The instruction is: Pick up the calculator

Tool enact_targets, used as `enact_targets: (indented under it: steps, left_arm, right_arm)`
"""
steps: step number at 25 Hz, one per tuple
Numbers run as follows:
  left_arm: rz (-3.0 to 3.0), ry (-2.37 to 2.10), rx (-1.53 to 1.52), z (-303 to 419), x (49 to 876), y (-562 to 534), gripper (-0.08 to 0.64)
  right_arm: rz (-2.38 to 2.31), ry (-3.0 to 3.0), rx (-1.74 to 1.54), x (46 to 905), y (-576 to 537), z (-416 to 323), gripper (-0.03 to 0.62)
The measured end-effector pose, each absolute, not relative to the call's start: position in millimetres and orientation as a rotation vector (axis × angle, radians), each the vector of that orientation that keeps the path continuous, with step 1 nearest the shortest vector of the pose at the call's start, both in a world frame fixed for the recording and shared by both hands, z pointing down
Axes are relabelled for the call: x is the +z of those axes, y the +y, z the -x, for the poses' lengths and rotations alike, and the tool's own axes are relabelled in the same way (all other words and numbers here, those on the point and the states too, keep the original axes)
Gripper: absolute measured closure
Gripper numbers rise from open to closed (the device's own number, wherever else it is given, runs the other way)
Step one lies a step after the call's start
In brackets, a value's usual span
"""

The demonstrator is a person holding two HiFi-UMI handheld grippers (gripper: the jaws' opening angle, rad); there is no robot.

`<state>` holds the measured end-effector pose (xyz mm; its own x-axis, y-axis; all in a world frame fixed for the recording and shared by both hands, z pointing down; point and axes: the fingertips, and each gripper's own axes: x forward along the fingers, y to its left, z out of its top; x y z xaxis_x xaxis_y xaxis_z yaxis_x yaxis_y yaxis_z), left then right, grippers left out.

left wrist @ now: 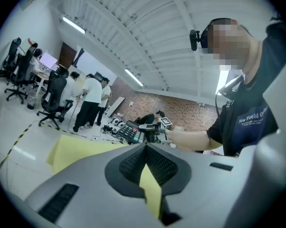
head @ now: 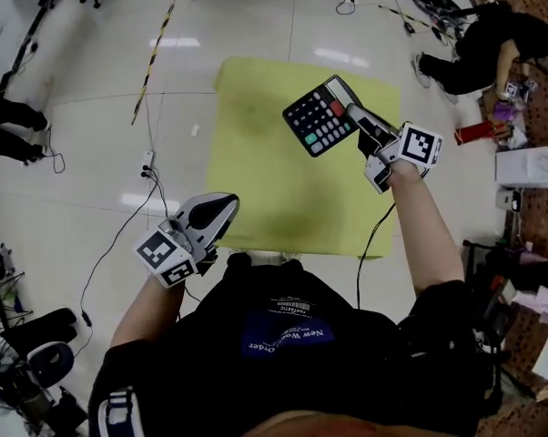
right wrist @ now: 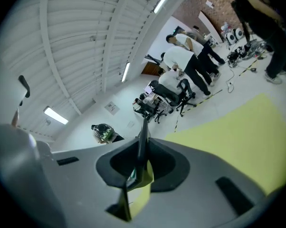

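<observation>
- The right gripper (right wrist: pixel 140 151) has its jaws nipped narrowly on one end of the calculator (head: pixel 321 116), which shows edge-on between them; a thin body needs little opening.
- The calculator hangs tilted above the yellow mat (head: pixel 256 162), apparently lifted clear.
- The left gripper (head: pixel 221 209) has its jaws together, seemingly empty, and is held aside as the spare.

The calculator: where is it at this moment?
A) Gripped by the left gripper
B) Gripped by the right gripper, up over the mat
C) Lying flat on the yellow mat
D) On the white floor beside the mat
B: in the head view the calculator is pinched at one edge by the right gripper and held above the yellow mat, while the left gripper is shut with nothing in it.
</observation>
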<state>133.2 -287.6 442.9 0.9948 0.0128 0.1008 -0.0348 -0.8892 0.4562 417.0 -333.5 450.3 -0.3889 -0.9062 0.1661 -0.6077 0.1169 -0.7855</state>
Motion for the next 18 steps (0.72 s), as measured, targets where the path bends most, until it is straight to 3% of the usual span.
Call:
enact_targets:
  steps: [9,18]
  left_arm:
    - [-2.764,0.087,0.105,-196.0,382.3,-236.1,0.554]
    - [-2.830,0.129,0.044,-215.0,345.8,-218.4,0.554]
  right_arm:
    - [1.490,1.980,-1.092,380.3,-186.2,-417.2,0.552]
    - [1.500,1.974,-0.970,340.9,-116.5,-407.6,0.552]
